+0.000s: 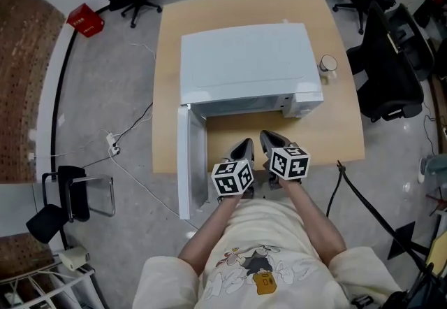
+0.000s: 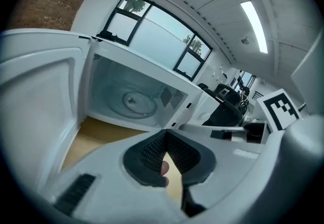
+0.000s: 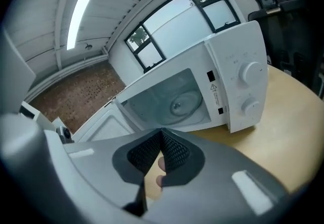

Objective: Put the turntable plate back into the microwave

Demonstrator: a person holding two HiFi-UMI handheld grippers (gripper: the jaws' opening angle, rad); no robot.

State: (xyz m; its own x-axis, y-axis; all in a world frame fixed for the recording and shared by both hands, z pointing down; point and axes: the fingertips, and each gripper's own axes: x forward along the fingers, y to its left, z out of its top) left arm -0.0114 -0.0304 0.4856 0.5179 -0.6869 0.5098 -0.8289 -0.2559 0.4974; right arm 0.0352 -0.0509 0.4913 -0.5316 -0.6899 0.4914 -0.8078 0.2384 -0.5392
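Because the turntable plate [image 2: 134, 101] sits inside the open microwave [image 1: 244, 66], left gripper [image 2: 166, 136] and right gripper [image 3: 161, 134] idle outside, fingers closed, empty.

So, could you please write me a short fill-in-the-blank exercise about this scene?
The microwave has its door standing ____.
The turntable plate lies ____ the microwave.
The left hand-held gripper and the right hand-held gripper each have jaws ____, holding nothing.
Missing words: open; inside; shut.

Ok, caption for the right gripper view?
Shut, empty right hand-held gripper faces the open microwave on the table, glass plate already inside.
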